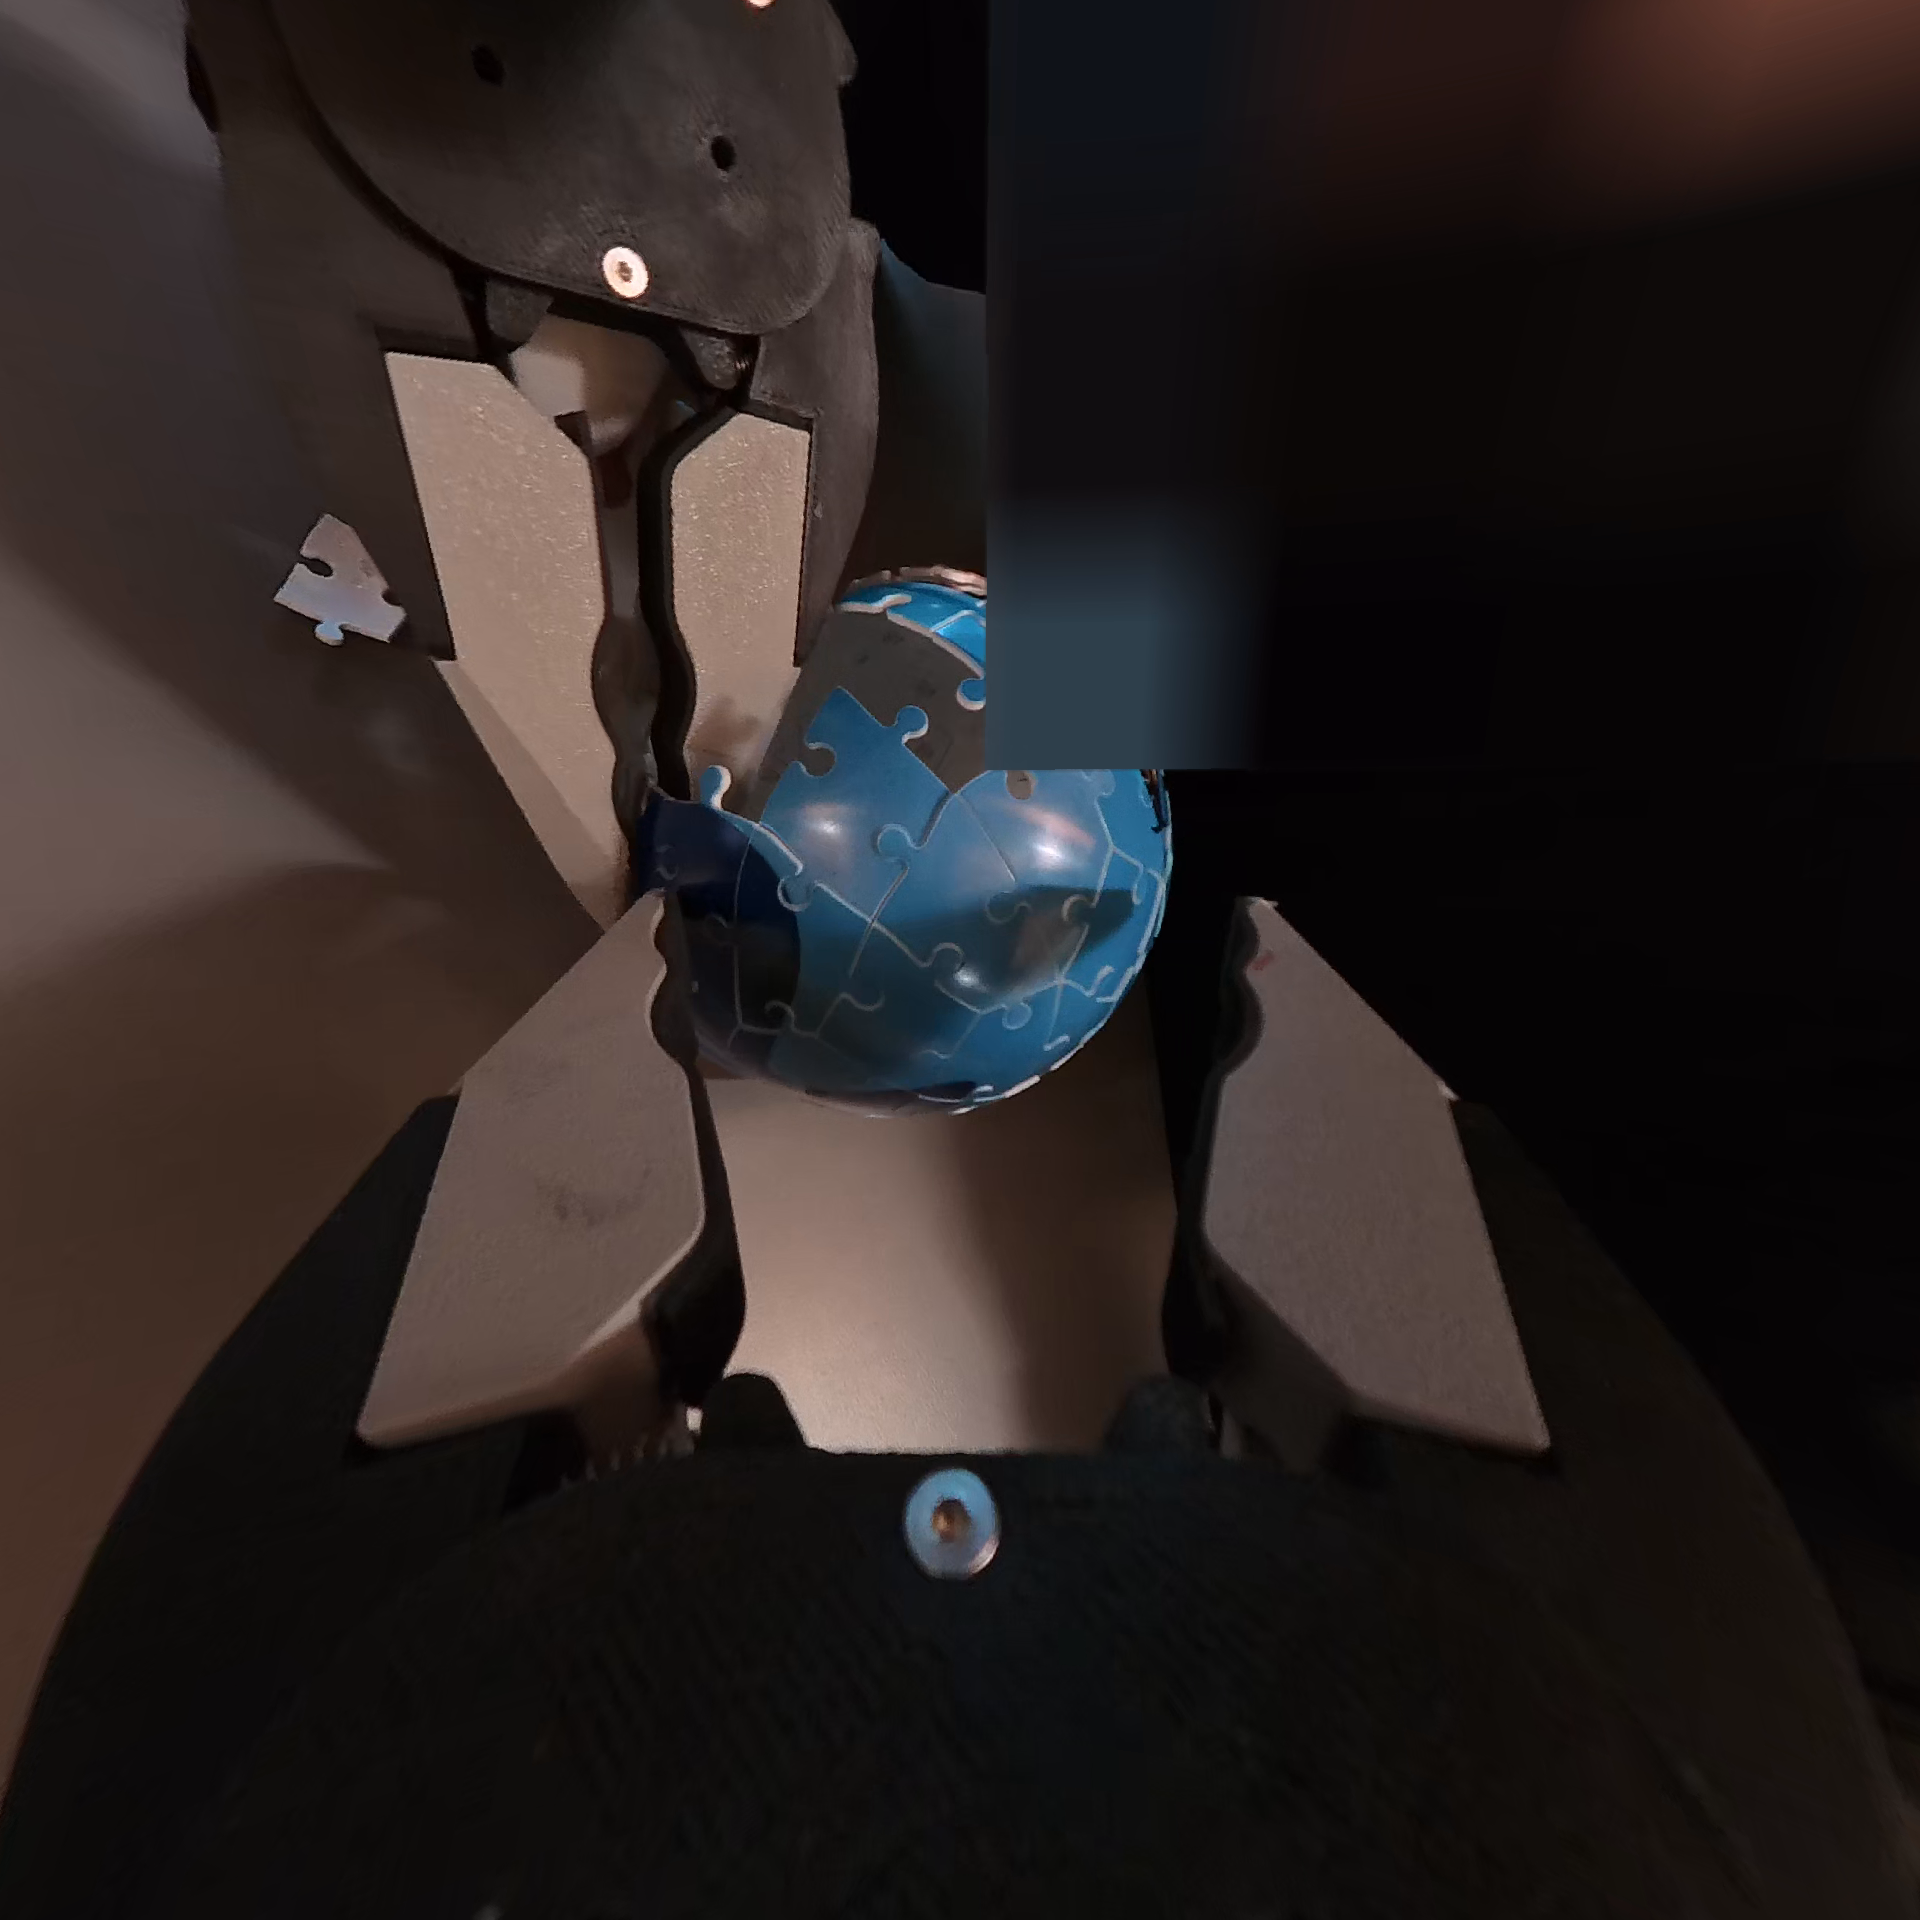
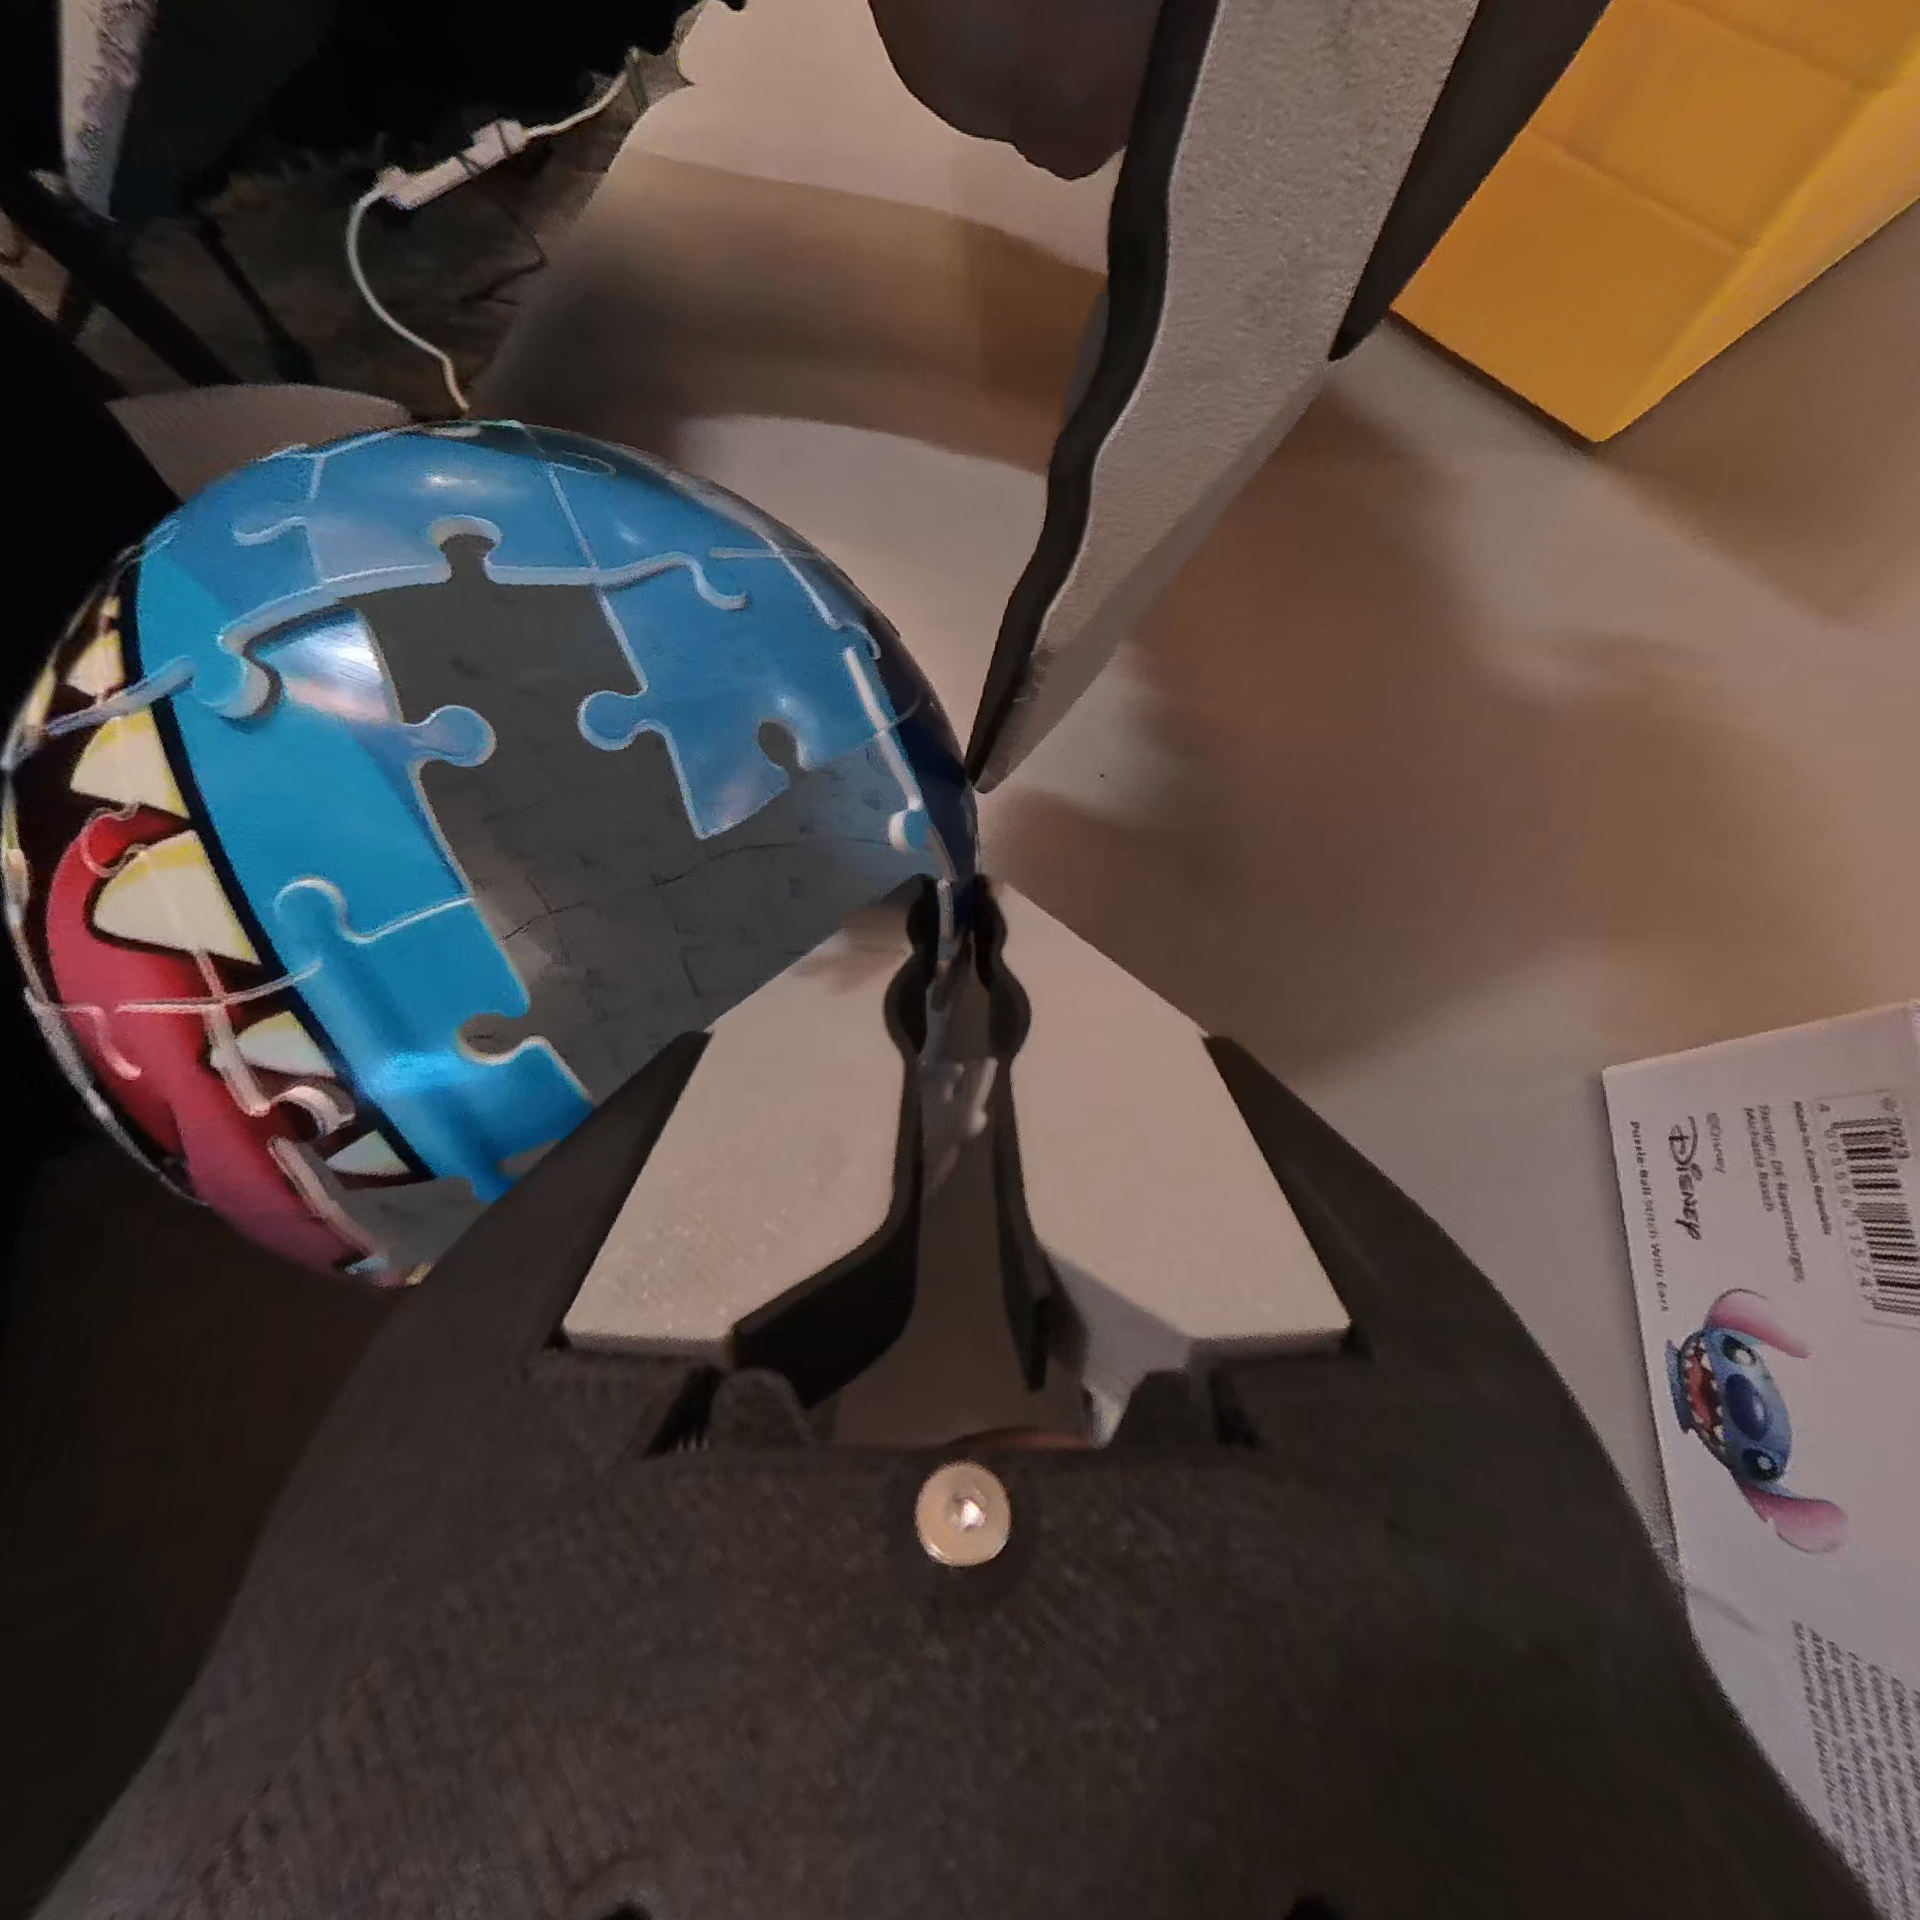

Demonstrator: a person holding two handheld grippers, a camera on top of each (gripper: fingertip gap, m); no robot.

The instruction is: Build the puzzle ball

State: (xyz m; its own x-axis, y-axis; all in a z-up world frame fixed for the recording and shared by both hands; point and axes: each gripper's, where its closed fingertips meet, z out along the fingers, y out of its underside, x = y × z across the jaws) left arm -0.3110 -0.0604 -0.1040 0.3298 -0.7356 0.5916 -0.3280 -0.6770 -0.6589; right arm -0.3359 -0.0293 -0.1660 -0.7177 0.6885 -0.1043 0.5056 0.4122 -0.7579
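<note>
The puzzle ball (image 1: 935, 894) is mostly blue, with a red and white mouth picture on one side (image 2: 135, 935). Grey bare patches (image 2: 603, 831) show where pieces are absent. My left gripper (image 1: 951, 935) has a finger on each side of the ball and holds it above the table; one of its fingers (image 2: 1122, 468) shows in the right wrist view. My right gripper (image 2: 956, 914) is shut on a dark blue puzzle piece (image 1: 691, 847) and holds it against the ball's edge. It also shows in the left wrist view (image 1: 649, 821).
A loose pale puzzle piece (image 1: 338, 587) lies on the beige table (image 2: 1455, 675). A yellow box (image 2: 1683, 208) stands at the far right. A printed card with a blue cartoon figure (image 2: 1766, 1351) lies at the right. A white cable (image 2: 416, 208) runs at the back left.
</note>
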